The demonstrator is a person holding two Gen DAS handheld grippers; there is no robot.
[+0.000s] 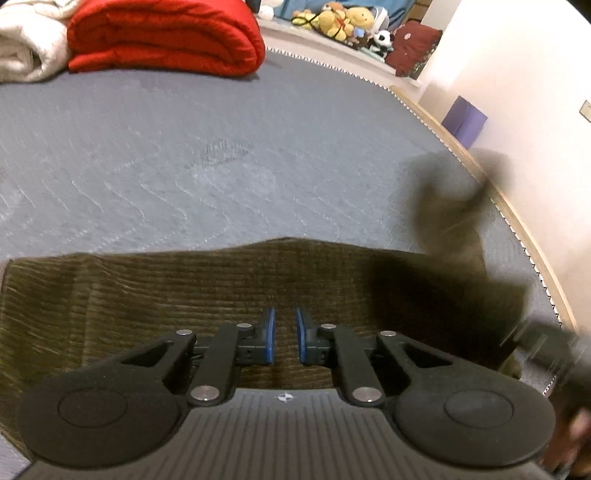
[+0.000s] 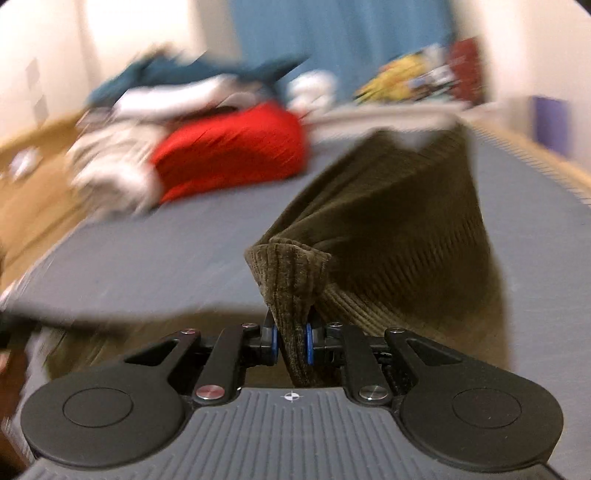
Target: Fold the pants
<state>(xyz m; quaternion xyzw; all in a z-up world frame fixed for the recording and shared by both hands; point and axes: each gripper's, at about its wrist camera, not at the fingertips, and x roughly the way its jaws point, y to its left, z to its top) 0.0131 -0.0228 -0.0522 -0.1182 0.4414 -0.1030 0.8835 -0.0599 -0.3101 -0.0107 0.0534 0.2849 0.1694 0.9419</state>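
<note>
Olive-brown corduroy pants lie flat on a grey quilted bed in the left wrist view. My left gripper hovers just over them with a narrow gap between its blue pads, holding nothing. At the right, a blurred part of the pants is lifted off the bed. In the right wrist view my right gripper is shut on a bunched fold of the pants, and the cloth stretches up and away from it. The right gripper also shows blurred at the left wrist view's right edge.
A folded red blanket and a white blanket sit at the bed's far end. Stuffed toys line a ledge behind. A purple box stands by the wall past the bed's right edge.
</note>
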